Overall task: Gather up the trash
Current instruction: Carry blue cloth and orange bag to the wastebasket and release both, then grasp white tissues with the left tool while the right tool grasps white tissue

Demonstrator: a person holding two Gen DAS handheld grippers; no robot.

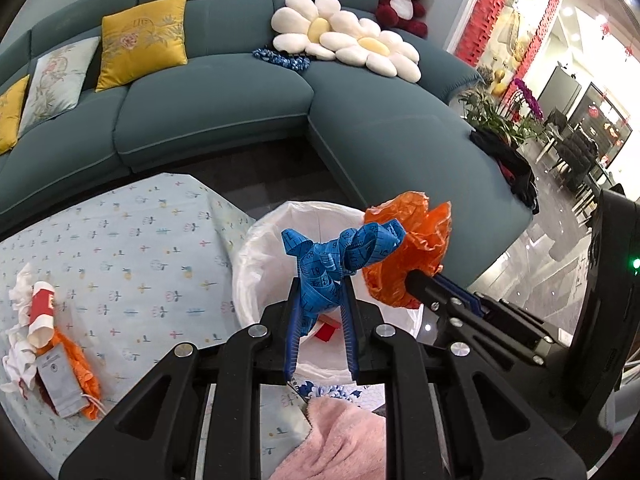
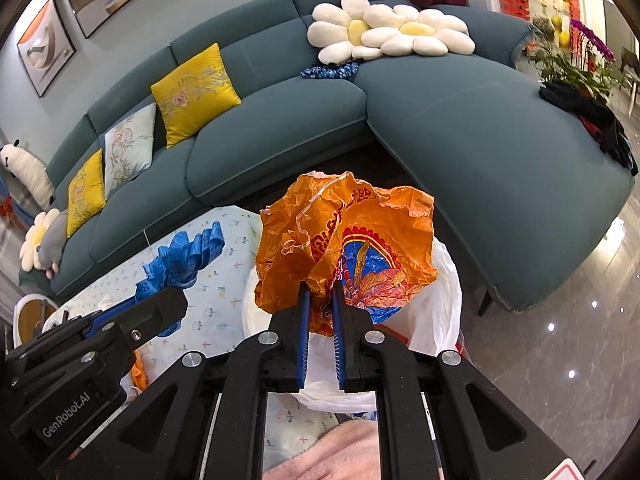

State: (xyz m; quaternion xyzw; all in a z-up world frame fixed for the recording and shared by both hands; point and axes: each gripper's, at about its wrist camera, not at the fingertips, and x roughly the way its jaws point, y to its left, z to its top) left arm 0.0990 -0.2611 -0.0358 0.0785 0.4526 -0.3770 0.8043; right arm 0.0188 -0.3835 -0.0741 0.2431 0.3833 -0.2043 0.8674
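My left gripper [image 1: 320, 284] is shut on a bunched blue measuring tape [image 1: 340, 254], held just above the white-lined trash bin [image 1: 256, 264]. To its right in the same view, my right gripper [image 1: 412, 280] holds a crumpled orange plastic bag [image 1: 416, 240]. In the right wrist view that gripper [image 2: 320, 288] is shut on the orange plastic bag [image 2: 348, 240], over the bin's white liner [image 2: 436, 308]. The left gripper [image 2: 176, 300] with the blue tape [image 2: 184, 258] shows at the left. A red scrap [image 1: 326, 330] lies inside the bin.
A pile of litter [image 1: 48, 344], with white tissue, a red-and-white paper cup and an orange wrapper, lies on the patterned tablecloth [image 1: 132, 248] at the left. A pink towel [image 1: 340, 436] is below the grippers. A teal sofa [image 1: 224, 96] curves behind, shiny floor [image 2: 560, 340] to the right.
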